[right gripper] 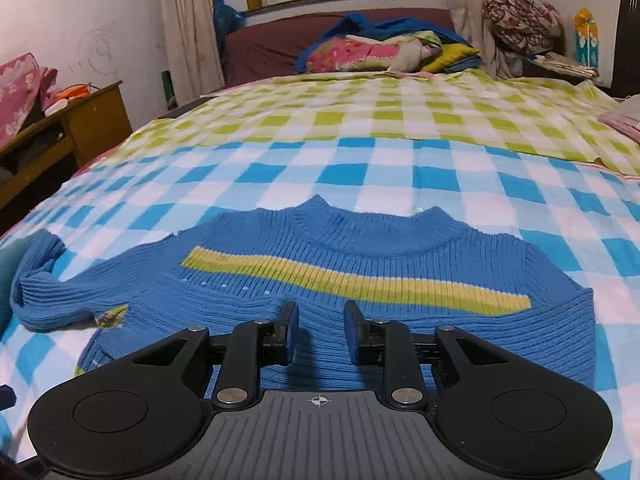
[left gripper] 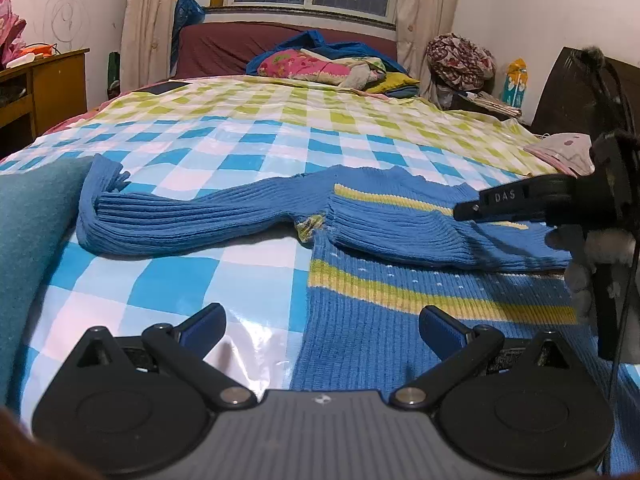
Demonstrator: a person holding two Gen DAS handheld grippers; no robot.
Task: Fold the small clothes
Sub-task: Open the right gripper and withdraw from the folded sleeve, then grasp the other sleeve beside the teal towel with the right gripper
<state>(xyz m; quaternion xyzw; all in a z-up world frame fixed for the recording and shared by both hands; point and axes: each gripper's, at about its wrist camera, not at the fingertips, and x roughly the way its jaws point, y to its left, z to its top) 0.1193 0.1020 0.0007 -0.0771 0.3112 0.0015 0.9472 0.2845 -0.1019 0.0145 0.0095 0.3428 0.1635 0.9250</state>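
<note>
A small blue knitted sweater [right gripper: 320, 276] with a yellow-green stripe lies flat on the checked sheet [right gripper: 440, 168] of the bed, neck pointing toward the window, spread out so its shape can be squared up for folding. One sleeve [left gripper: 180, 220] still stretches sideways off the body, while the other [left gripper: 420, 236] lies folded across the chest, which suggests the fold is about half begun. The left gripper [left gripper: 320, 324] hovers over the sweater's lower edge with its jaws spread wide and nothing between them, probably waiting its turn. The right gripper [right gripper: 320, 332] sits low over the folded sleeve, jaws partly apart and pinching nothing, as though it has let the cloth down to rest in place
</note>
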